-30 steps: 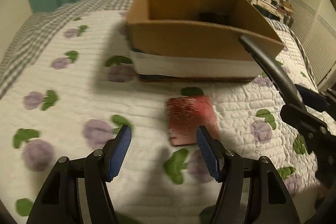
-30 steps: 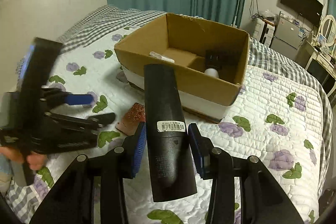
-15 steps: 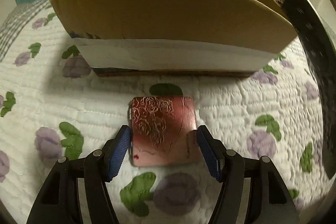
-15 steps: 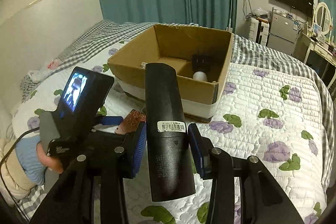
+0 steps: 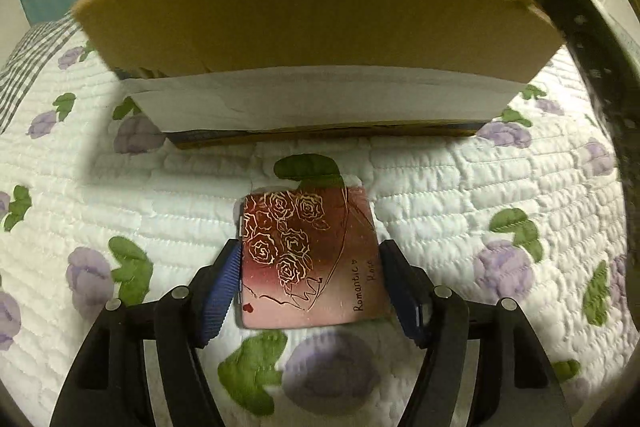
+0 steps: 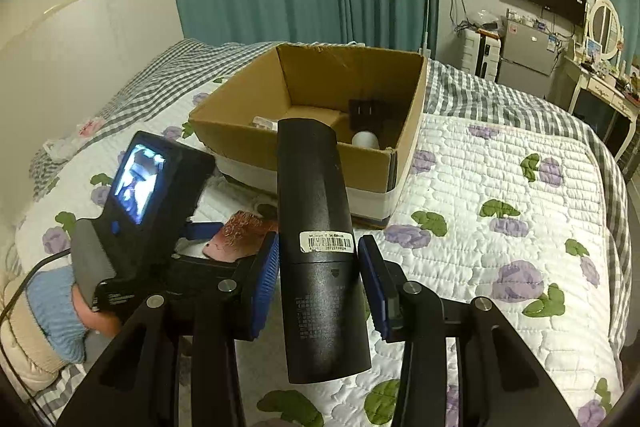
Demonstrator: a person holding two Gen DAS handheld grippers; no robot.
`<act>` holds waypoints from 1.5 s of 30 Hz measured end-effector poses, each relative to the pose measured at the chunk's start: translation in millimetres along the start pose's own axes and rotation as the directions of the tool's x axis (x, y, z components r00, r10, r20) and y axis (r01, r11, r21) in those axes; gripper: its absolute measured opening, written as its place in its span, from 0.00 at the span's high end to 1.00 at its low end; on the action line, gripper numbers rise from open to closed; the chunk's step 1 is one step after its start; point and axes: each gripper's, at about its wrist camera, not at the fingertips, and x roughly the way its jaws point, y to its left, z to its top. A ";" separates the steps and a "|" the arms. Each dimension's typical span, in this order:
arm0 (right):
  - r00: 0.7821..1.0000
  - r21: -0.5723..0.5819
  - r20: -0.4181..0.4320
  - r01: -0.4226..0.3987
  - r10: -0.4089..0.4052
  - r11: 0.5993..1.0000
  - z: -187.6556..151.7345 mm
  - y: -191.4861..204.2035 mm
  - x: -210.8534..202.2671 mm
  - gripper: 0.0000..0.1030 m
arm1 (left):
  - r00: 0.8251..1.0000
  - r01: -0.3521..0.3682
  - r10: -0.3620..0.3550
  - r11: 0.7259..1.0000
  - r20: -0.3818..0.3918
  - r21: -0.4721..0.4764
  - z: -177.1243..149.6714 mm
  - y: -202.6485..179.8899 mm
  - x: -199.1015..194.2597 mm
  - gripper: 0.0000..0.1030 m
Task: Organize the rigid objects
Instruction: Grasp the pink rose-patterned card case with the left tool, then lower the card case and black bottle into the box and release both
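A flat square red tin (image 5: 310,259) with gold roses lies on the flowered quilt, just in front of the open cardboard box (image 5: 312,23). My left gripper (image 5: 310,287) is open, its blue pads on either side of the tin's near half, very close to its edges. My right gripper (image 6: 318,281) is shut on a tall black bottle (image 6: 320,247) with a barcode label, held above the bed. In the right wrist view the box (image 6: 376,167) holds a white thing and a black thing, and the tin (image 6: 240,231) shows beside the left gripper's body (image 6: 148,211).
The black bottle also shows at the right edge of the left wrist view (image 5: 600,59). The bed has a grey checked cover (image 6: 500,103) behind the box. A dresser with a mirror (image 6: 604,27), a TV and teal curtains stand beyond.
My left gripper has moved forward and down, so its open pads now sit on either side of the red tin. The right gripper with the bottle has drifted back a little.
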 end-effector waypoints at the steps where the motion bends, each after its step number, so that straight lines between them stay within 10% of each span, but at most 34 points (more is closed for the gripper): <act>1: 1.000 -0.003 0.004 0.005 -0.005 1.000 0.7 0.7 -1.1 0.62 | 1.000 0.002 -0.002 1.000 0.010 -0.002 -2.0 0.7 -5.8 0.32; 25: 0.994 -0.080 0.082 0.072 -0.065 0.994 52.1 15.6 -16.0 0.62 | 0.951 0.060 -0.043 0.997 0.306 -0.047 28.9 29.4 -145.8 0.34; 45: 0.998 -0.267 0.037 -0.041 0.053 0.963 145.2 -15.5 98.0 0.62 | 0.921 -0.099 0.116 0.993 0.371 -0.065 137.1 73.2 -121.7 0.34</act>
